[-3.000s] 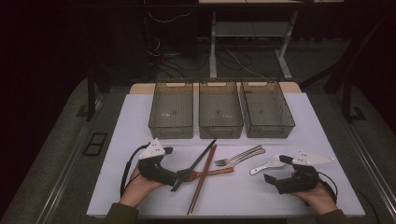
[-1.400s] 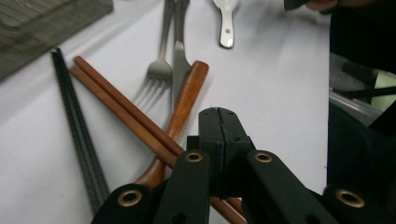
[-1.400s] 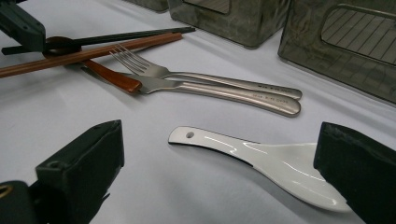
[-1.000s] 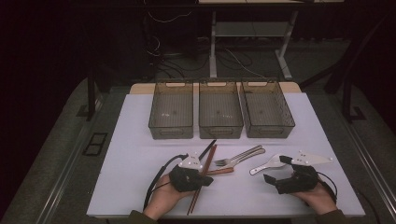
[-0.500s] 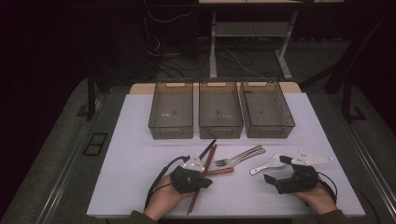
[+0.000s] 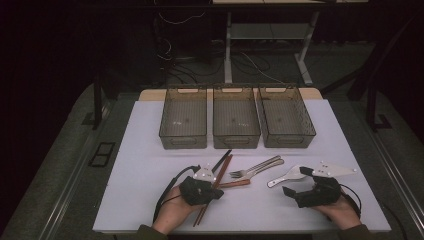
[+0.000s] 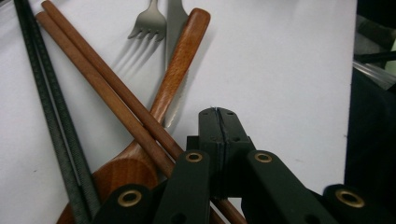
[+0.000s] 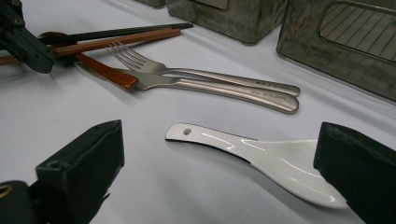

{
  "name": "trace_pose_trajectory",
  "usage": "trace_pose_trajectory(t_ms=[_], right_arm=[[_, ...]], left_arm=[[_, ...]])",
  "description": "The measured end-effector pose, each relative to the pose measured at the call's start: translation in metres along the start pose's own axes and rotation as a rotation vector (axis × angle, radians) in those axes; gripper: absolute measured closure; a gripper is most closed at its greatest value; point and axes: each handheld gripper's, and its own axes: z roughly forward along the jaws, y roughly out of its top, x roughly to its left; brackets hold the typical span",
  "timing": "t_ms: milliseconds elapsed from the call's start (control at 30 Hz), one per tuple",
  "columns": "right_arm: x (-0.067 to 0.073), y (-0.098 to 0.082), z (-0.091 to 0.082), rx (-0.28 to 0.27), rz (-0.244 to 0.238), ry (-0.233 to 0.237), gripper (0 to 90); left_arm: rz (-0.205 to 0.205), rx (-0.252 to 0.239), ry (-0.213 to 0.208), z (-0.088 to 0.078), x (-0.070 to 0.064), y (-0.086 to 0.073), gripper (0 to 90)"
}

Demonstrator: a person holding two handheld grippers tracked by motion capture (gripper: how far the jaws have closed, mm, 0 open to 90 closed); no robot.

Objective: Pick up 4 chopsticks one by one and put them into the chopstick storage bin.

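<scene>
From the high view we're parking the left gripper [image 6: 216, 188] over the brown chopsticks [image 6: 216, 184], bins [image 6: 236, 122] at 12 o'clock. In the left gripper view its jaws are clenched on nothing, chopsticks [image 7: 109, 91] crossing the wooden spoon [image 7: 173, 77], so any grab is risking dragging both. In the right gripper view we're straddling the white spoon [image 8: 261, 156], jaws released; closing carelessly could skid it.

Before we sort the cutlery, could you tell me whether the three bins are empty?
Empty, as far as the high view shows: the left bin, middle bin and right bin show only bare mesh floors.
</scene>
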Motion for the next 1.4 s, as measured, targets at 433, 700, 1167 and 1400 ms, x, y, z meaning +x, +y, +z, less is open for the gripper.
trace_pose_trajectory(t_ms=[433,700,1167,1400], right_arm=[[0.0,0.0,0.0,-0.002,0.0,-0.001,1.4],[0.0,0.0,-0.001,-0.002,0.002,-0.003,1.4],[0.0,0.0,-0.001,-0.002,0.001,-0.002,1.4],[0.0,0.0,-0.001,-0.002,0.001,-0.002,1.4]], left_arm=[[-0.017,0.005,0.023,-0.004,0.005,-0.003,88.9],[-0.022,0.014,0.038,-0.008,0.008,-0.006,88.9],[-0.042,0.013,0.071,-0.019,0.015,-0.013,88.9],[-0.047,-0.01,0.075,-0.026,0.019,-0.013,88.9]])
